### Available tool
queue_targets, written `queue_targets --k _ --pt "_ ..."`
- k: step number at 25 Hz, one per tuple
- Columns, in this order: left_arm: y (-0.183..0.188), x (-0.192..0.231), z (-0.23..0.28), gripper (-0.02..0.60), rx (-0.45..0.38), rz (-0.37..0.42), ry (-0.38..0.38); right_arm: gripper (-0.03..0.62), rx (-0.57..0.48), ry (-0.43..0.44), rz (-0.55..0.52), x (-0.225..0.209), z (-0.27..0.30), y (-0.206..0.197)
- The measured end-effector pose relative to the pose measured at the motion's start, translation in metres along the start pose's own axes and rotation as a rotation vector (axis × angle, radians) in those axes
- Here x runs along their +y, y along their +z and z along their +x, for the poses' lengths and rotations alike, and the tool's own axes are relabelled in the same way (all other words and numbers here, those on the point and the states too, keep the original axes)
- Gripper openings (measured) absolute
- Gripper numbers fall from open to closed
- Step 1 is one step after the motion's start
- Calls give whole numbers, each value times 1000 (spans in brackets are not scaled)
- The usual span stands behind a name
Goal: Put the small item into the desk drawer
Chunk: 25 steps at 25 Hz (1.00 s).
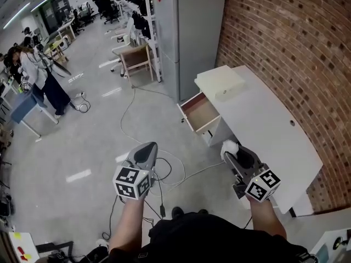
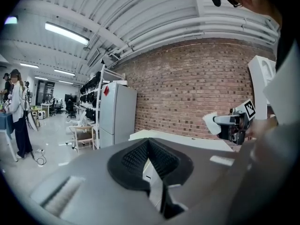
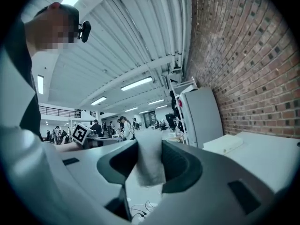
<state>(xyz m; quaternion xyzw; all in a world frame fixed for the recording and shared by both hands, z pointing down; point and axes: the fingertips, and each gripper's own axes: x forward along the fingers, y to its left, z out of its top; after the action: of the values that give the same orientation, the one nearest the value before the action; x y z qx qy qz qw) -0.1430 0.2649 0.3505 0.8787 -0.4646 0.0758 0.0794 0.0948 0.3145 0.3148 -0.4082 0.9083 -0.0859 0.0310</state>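
The fingers (image 3: 177, 162) of the right gripper (image 3: 146, 144) are clamped on the small white item (image 3: 149, 168), a soft, fuzzy wad that pokes out past their tips. In the head view this gripper is held in the air just beside the near edge of the white surface (image 1: 274, 130). It points forward, away from the body, with its marker cube nearest the person and the forearm straight behind it.

The fingers (image 2: 133, 159) of the left gripper (image 2: 149, 142) are pressed together with nothing between them. That gripper hovers over the floor (image 1: 82, 136), about level with the right one and well apart from it, also pointing forward.

Ahead of the item, the desk drawer (image 1: 200, 113) stands pulled open. It is just below a flat white box (image 1: 220, 82) lying on the surface's far end.
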Motion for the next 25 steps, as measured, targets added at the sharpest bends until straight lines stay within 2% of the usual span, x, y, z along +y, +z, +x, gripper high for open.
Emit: queue_targets --k 4,13,19,25 --pt "-3 22 -18 12 -4 -7 23 148 3 -8 10 9 10 -4" --pt "-20 80 -63 12 0 -43 91 149 24 40 14 51 45 -17" --pt "-35 83 -57 12 25 -59 75 149 43 52 34 48 68 -22" --pt "-31 86 -28 12 43 -50 59 149 48 72 62 27 92 -27"
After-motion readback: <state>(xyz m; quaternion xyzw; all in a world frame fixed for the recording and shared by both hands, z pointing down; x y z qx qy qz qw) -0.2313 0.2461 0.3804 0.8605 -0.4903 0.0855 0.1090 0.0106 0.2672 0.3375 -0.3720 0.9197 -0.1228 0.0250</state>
